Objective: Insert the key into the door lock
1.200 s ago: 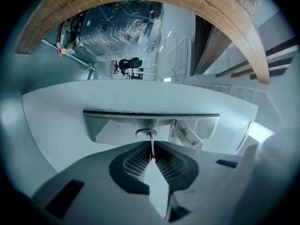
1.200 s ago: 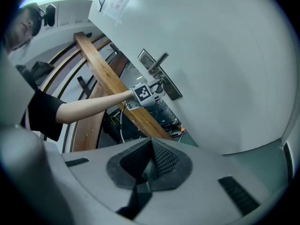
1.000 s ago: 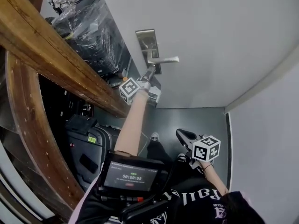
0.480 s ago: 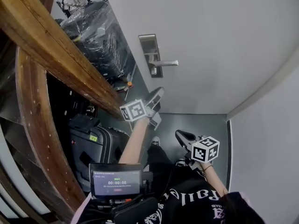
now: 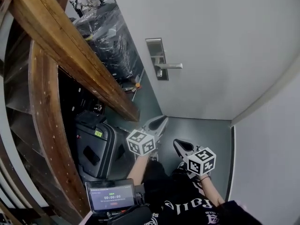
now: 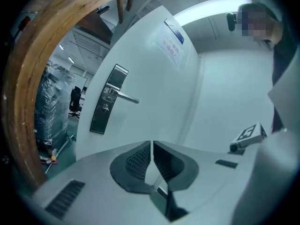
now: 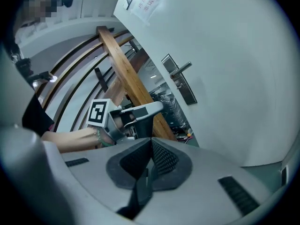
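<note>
left tongs (image 6: 152, 146) pressed together, nothing held; right tongs (image 7: 151, 146) same | both low, well apart from door lock (image 5: 156, 59) | key unseen; maybe in keyhole under handle (image 5: 169, 66), too small to tell | step: likely done or idle; next: confirm key seated

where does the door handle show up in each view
Head view: door handle upper centre.
Left gripper view: door handle left of centre, above the jaws.
Right gripper view: door handle upper right of centre.
Shared landmark: the wooden beam to its left.
</note>
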A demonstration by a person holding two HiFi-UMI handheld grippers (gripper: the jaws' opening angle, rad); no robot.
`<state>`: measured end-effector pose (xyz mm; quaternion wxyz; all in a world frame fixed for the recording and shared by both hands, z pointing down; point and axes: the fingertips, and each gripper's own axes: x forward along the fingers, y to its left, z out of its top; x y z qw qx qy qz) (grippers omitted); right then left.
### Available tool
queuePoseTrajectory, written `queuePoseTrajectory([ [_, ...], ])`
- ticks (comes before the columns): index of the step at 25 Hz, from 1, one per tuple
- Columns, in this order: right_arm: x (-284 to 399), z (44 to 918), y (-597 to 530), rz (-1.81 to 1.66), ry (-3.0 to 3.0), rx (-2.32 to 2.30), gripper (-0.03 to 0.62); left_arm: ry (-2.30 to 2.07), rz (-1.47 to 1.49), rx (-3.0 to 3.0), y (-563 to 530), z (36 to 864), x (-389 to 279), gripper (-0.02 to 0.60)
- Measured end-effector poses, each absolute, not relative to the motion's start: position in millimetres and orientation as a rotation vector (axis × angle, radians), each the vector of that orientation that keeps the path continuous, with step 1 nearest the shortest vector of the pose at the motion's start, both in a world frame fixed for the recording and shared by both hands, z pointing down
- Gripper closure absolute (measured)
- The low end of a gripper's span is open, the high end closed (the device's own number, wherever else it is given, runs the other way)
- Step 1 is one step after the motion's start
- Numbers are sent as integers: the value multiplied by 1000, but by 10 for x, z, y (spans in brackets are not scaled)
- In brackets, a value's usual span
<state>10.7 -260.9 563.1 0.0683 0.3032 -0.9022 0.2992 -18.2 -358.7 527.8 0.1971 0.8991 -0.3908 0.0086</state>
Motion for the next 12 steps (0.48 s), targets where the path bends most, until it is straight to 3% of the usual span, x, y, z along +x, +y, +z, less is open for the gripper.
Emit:
queuePoseTrajectory([
  [12,-593,5495,-2071,963,-2757,997,577,-1017,58,2519,-2199,5203,-972,577],
])
